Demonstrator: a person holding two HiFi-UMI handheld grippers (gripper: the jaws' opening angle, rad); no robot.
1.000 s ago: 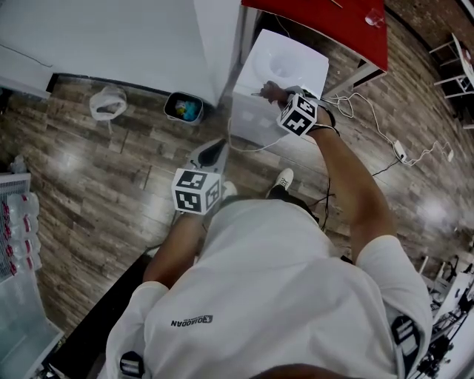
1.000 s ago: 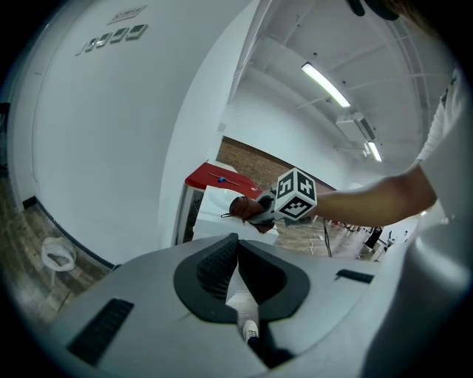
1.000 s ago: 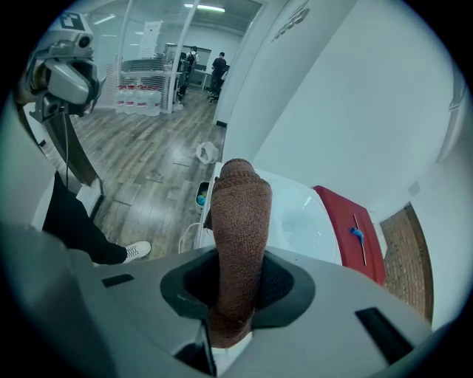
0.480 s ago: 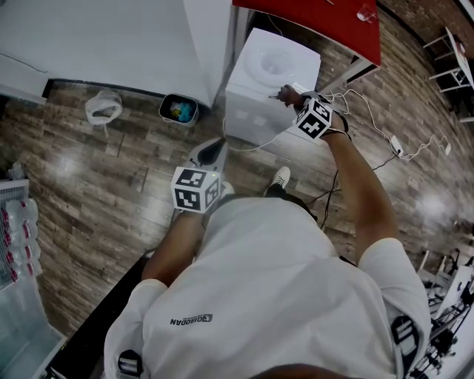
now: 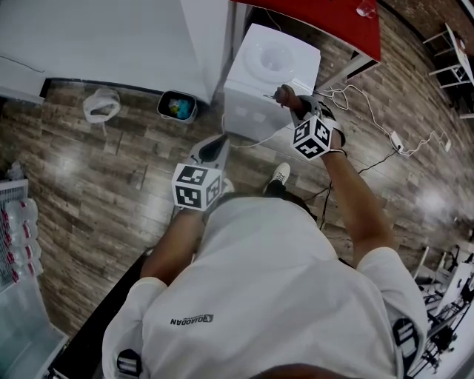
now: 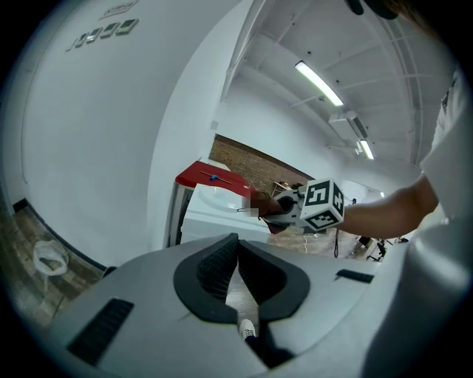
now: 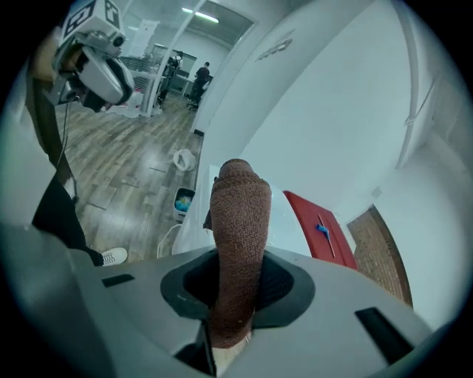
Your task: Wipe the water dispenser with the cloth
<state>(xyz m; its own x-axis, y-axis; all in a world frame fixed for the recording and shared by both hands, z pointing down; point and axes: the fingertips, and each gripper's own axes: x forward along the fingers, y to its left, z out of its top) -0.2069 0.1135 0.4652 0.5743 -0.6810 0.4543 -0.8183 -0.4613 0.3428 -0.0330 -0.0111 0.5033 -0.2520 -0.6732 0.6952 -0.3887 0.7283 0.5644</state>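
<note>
Listing item one, the cloth: location? (Clerk)

Brown, ribbed, one piece. Pinched between the jaws of the right gripper, free end standing up past them. In the head view it sits at the front right edge of the water dispenser; contact with the surface cannot be confirmed. (Checker)

Item two, left gripper? (Clerk)

Jaws brought together, nothing between them. Held low by the person's waist, well apart from the dispenser; no part in the work. (Checker)

Item three, dispenser condition? (Clerk)

White, floor-standing, against the wall beside a red table. Round recess on top. No wet streaks or wiped patches can be made out, so cleaned area cannot be logged. (Checker)

Progress entry? (Clerk)

Judged: cloth secured and brought to the unit, done. Wiping at the top edge at most. Outstanding, as far as can be seen: top recess, front panel, sides. White cable hanging across the front may snag a stroke there. (Checker)
</note>
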